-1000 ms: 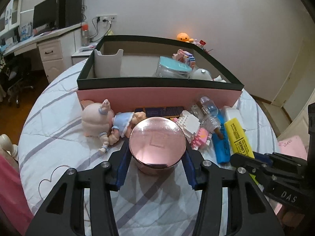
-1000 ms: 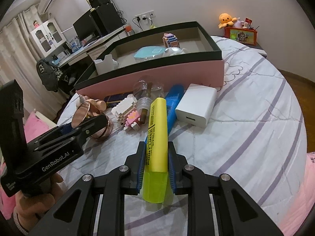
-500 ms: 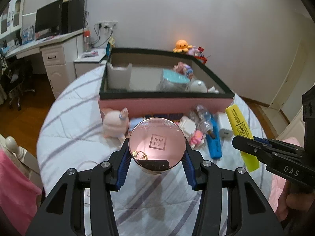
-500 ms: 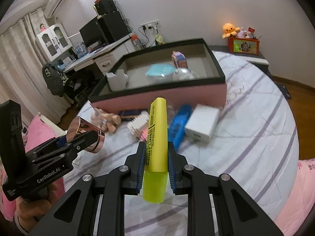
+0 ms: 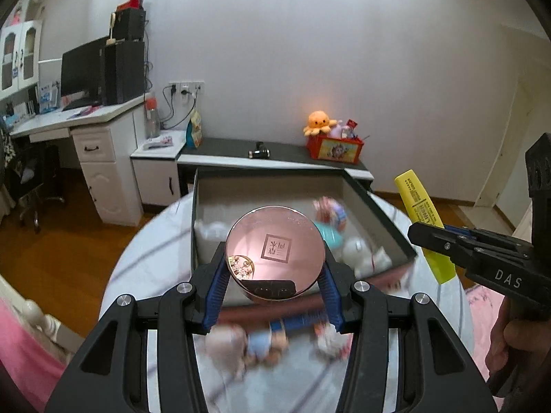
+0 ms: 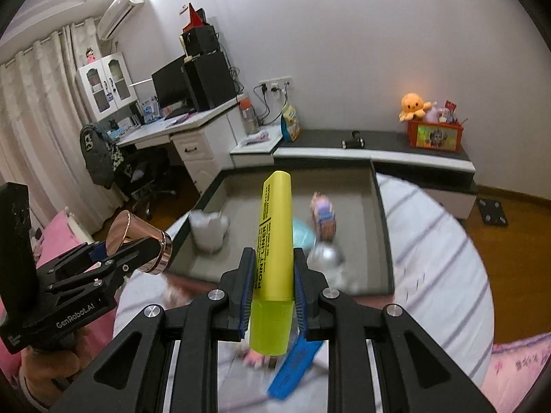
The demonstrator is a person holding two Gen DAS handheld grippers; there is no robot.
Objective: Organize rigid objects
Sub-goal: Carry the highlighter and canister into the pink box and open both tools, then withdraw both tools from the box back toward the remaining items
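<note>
Pale, plain walls (image 6: 361, 51) are enclosing the room, and a wooden floor (image 5: 62, 251) is showing warm brown below. A white desk (image 6: 193, 130) is standing at the left, carrying a dark monitor (image 6: 168, 84) and 1 black tower (image 6: 210, 79). Cream curtains (image 6: 38, 130) are hanging beside a white cabinet (image 6: 103, 84). An air conditioner (image 6: 120, 10) is sitting high up. A low dark-topped bench (image 6: 372, 146) is running along the wall.

I see a glossy rose-gold metallic jar (image 5: 274, 253), a smooth matt yellow plastic highlighter (image 6: 273, 241), striped cloth bedsheet (image 6: 430, 258) under box, polished wood floor (image 5: 69, 247) beside bed.
</note>
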